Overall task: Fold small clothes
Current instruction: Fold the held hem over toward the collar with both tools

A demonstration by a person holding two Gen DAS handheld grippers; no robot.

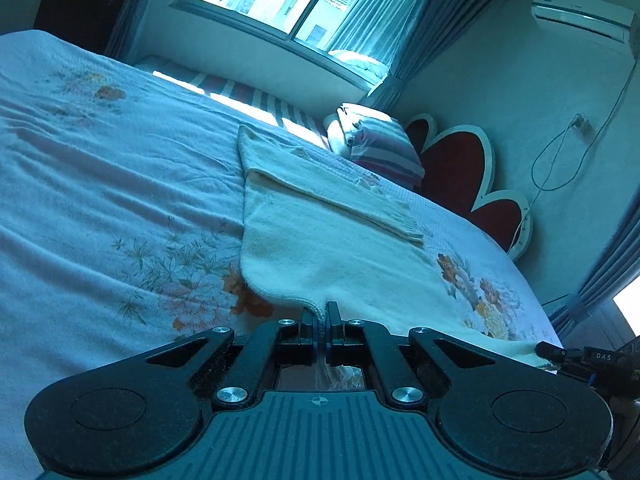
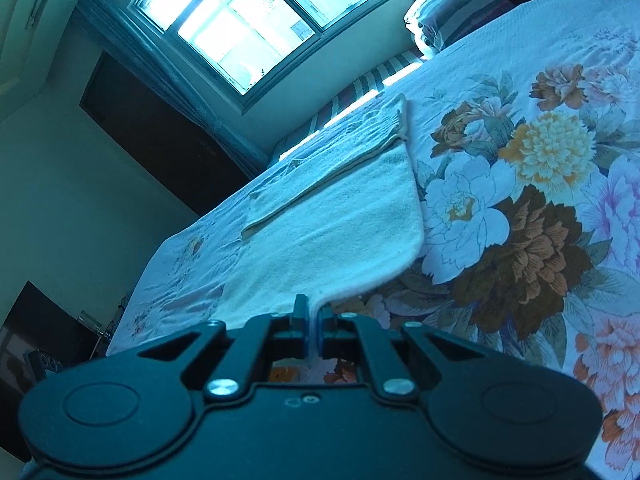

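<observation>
One cream garment [image 1: 320, 256], two grippers' jaws each clamped on a near corner, one floral bedspread [image 1: 100, 184].

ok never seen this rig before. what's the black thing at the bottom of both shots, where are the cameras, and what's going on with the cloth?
No robot arm here: a person holds a two-finger gripper in each hand, each with a fisheye camera looking along its fingers. The black shape is that gripper's own body. One picture is from the left gripper, the other from the right gripper. Both are shut on the near edge of a cream garment, one corner each. The garment, partly folded at its far end, lies on a floral bedspread. A striped pillow sits by the headboard.
</observation>
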